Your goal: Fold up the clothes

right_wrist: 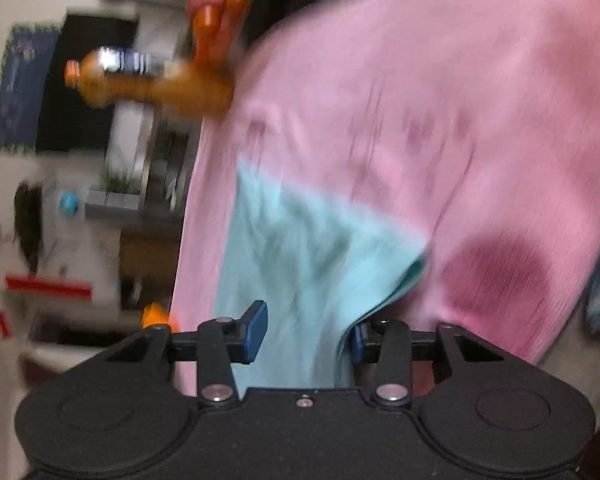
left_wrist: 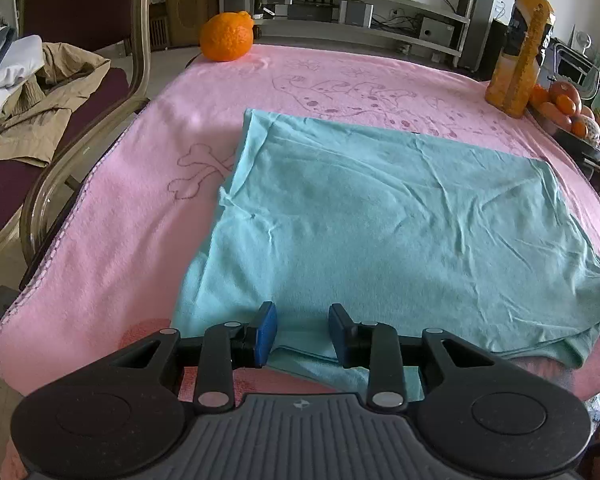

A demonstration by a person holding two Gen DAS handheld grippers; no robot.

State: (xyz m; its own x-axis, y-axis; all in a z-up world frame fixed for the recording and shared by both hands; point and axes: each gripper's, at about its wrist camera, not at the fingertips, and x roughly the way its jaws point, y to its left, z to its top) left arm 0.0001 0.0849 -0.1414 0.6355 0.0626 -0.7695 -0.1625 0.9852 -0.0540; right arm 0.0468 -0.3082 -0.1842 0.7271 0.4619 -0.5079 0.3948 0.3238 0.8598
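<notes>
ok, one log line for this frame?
stage: mid-fold | shirt: on pink towel | left claw: open over hem | right claw: open, shirt edge between

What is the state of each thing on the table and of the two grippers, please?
teal garment: folded, lying flat, wrinkled.
pink towel: spread over the table, under the garment.
orange fruit: resting at the far edge of the towel.
juice bottle: upright, cap on.
left gripper: open, jaws over the garment's near edge.
right gripper: open, garment edge between its jaws; view blurred.
</notes>
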